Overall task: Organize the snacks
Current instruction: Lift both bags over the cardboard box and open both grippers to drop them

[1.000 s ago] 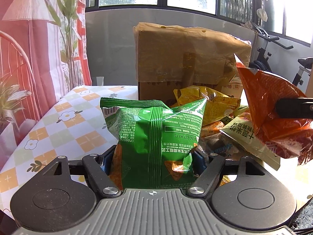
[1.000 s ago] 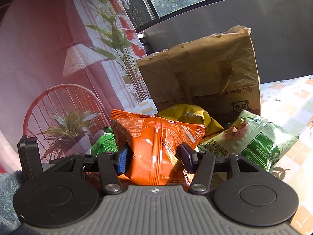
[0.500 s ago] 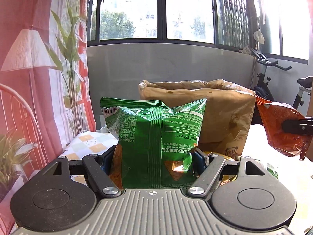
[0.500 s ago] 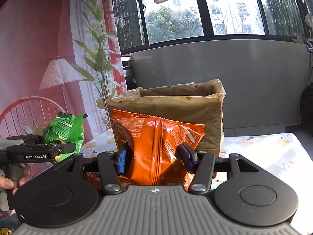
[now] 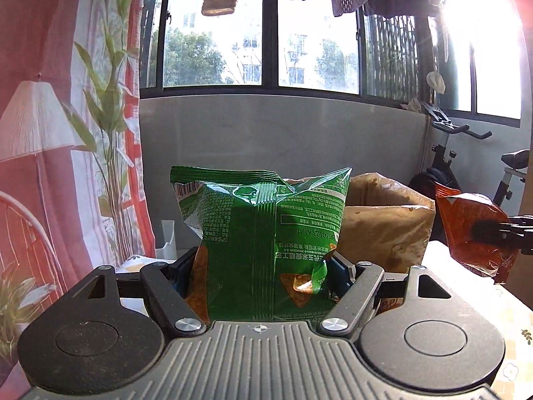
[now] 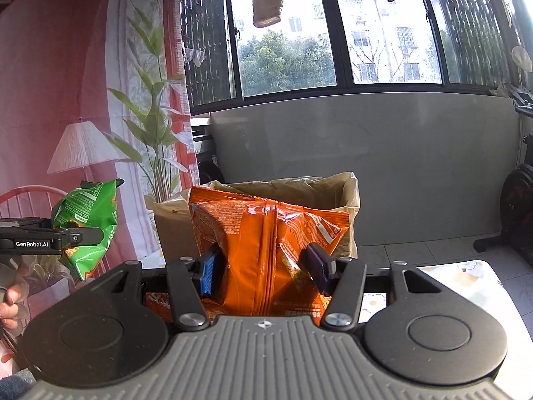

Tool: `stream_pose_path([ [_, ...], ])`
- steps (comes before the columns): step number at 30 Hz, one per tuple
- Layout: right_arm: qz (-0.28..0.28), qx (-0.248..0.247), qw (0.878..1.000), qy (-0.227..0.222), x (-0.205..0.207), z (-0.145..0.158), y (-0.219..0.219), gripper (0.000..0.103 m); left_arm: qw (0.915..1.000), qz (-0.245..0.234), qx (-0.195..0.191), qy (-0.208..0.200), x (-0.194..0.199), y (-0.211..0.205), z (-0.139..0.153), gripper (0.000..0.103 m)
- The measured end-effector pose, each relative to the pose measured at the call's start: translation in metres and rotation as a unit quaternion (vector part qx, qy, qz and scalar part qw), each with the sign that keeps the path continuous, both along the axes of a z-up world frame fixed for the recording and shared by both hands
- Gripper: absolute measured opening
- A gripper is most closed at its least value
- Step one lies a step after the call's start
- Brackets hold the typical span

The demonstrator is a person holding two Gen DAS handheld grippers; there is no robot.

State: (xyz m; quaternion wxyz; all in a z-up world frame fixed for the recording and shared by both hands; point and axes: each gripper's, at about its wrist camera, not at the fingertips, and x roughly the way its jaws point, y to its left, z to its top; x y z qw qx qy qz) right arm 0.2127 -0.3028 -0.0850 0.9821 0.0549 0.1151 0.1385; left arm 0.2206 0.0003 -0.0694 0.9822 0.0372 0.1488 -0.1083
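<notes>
1. While both packets hung clear of the table, the left gripper [image 5: 263, 266] pinched the green snack bag [image 5: 266, 240] at its lower half, pads pressed into both sides; the bag stood upright, its long axis vertical.
2. The right gripper [image 6: 263, 266] likewise clamped the orange snack bag [image 6: 266, 250] near its base; that bag also stood upright, its top seal uppermost.
3. Directly beyond each gripper stood the brown paper bag [image 6: 333, 193], mouth open upward; in both wrist views its rim showed just behind the held packet, at about the height of the packet's top.
4. Judged from these views, the coming move turned on that relation: the opening lay ahead of and slightly below both packets, so each needed carrying forward over the rim before release.
5. Neither gripper looked clearly nearer to the bag; they were held side by side, green bag left, orange right.
6. Both grippers pointed roughly level, tipped slightly downward; a hand [image 6: 10, 303] showed at the left edge.
</notes>
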Motion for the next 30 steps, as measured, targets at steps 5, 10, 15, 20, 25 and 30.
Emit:
stream_pose_path([
  [5,-0.001,-0.006,1.000,-0.007,0.018,0.013,0.000,0.056,0.9999,-0.002,0.003,-0.011,0.013,-0.002,0.012,0.079],
  [10,-0.003,-0.008,1.000,-0.014,0.036,0.025,-0.001,0.056,0.9999,-0.005,-0.001,-0.012,0.030,-0.004,0.024,0.079],
  [15,-0.002,-0.008,1.000,-0.012,0.060,0.035,-0.002,0.056,0.9998,-0.015,0.005,-0.014,0.051,-0.012,0.033,0.079],
  [20,0.001,-0.010,1.000,-0.008,0.092,0.042,-0.004,0.056,0.9996,-0.024,0.015,-0.006,0.086,-0.024,0.042,0.079],
  [25,0.002,-0.020,1.000,-0.001,0.136,0.049,-0.001,0.056,0.9993,-0.033,0.020,-0.003,0.123,-0.040,0.051,0.079],
  [30,-0.001,-0.033,0.999,0.021,0.177,0.043,0.004,0.056,0.9988,-0.041,0.019,0.020,0.168,-0.057,0.051,0.079],
])
